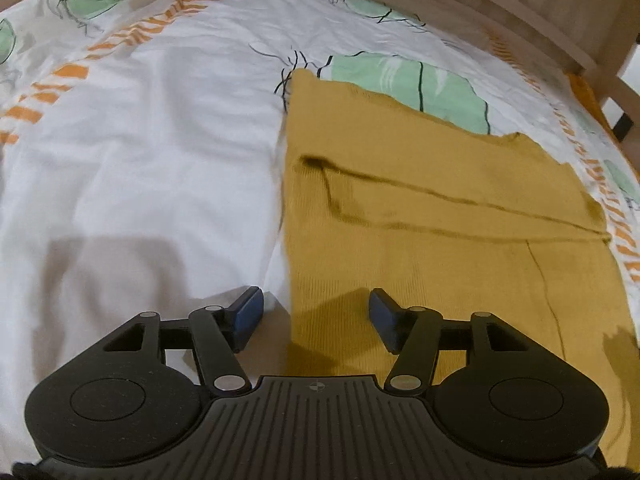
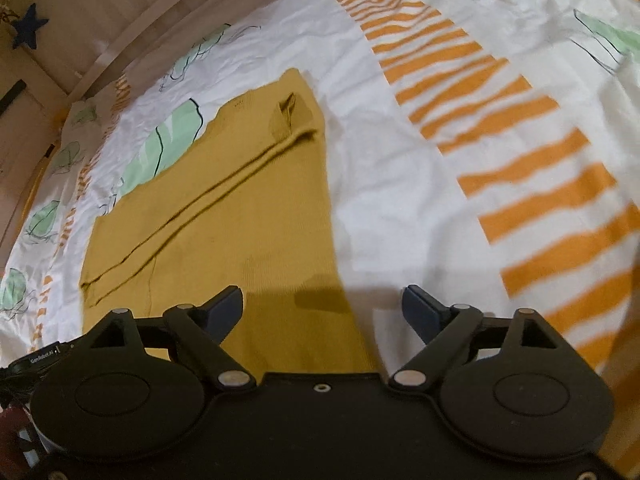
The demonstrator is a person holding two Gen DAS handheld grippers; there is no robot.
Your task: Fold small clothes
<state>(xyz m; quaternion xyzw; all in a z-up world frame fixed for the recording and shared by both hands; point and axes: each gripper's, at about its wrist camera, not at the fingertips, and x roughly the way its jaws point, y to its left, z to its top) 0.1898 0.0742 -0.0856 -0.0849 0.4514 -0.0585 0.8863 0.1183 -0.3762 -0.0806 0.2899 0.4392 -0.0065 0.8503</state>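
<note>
A mustard-yellow knitted garment [image 1: 440, 216] lies flat on the bed, with a part folded across its middle. In the left wrist view my left gripper [image 1: 316, 316] is open and empty, straddling the garment's near left edge just above it. In the right wrist view the same garment [image 2: 224, 216] lies left of centre. My right gripper [image 2: 322, 314] is open and empty, straddling the garment's near right edge, its left finger [image 2: 226, 310] over the cloth and its right finger [image 2: 422, 312] over the sheet.
The bed is covered by a white sheet [image 1: 140, 160] with orange stripes [image 2: 520, 160] and green leaf prints [image 1: 400, 80]. A wooden bed frame [image 1: 520, 4] runs along the far side. A dark blue star [image 2: 28, 28] hangs on the wall.
</note>
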